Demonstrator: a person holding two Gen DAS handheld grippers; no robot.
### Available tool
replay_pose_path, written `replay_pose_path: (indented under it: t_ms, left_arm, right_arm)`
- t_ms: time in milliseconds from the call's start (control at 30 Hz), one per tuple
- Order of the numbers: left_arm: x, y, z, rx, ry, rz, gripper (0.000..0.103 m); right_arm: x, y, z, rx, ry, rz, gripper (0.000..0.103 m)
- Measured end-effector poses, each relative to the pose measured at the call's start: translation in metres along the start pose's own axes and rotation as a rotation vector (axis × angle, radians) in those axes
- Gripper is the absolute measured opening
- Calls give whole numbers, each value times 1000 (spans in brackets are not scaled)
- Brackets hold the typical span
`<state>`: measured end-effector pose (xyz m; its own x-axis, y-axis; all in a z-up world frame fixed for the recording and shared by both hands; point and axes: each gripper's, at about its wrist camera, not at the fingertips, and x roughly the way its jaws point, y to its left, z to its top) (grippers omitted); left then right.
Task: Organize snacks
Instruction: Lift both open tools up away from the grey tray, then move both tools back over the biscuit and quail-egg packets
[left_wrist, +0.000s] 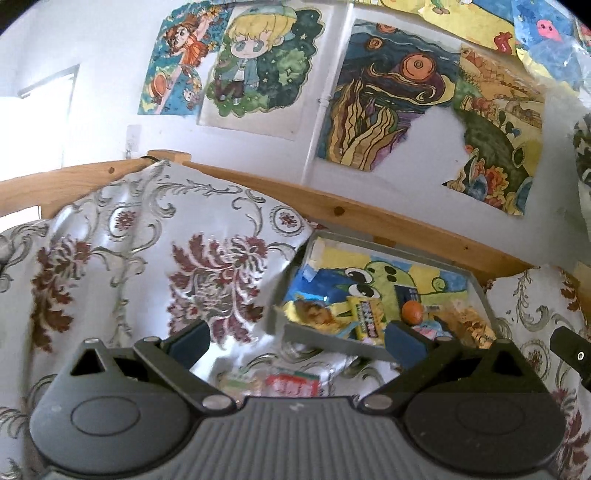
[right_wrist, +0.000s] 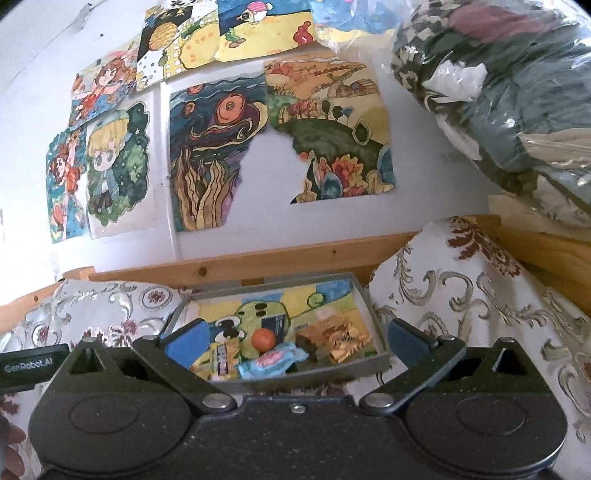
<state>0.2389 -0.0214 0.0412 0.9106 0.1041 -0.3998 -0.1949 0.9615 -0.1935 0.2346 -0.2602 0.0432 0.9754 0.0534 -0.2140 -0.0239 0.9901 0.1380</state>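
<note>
On the patterned cloth, going left to right: the left gripper hangs with jaws spread and empty above two loose snack packets, blurred and partly cut off by its body. Next comes the grey tray, holding a yellow candy pack, an orange ball, a blue wrapper and golden packets. Facing the tray, the right gripper also has its jaws spread, holding nothing. Gathering seems midway; the next move likely calls for lowering the left jaws onto a loose packet. Labels are unreadable.
</note>
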Motion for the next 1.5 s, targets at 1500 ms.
replay_pose_path:
  t_ms: [1500]
  left_arm:
    - [-49, 77, -104, 151, 182, 60, 103]
  right_arm:
    - [-51, 70, -122, -203, 324, 64, 102]
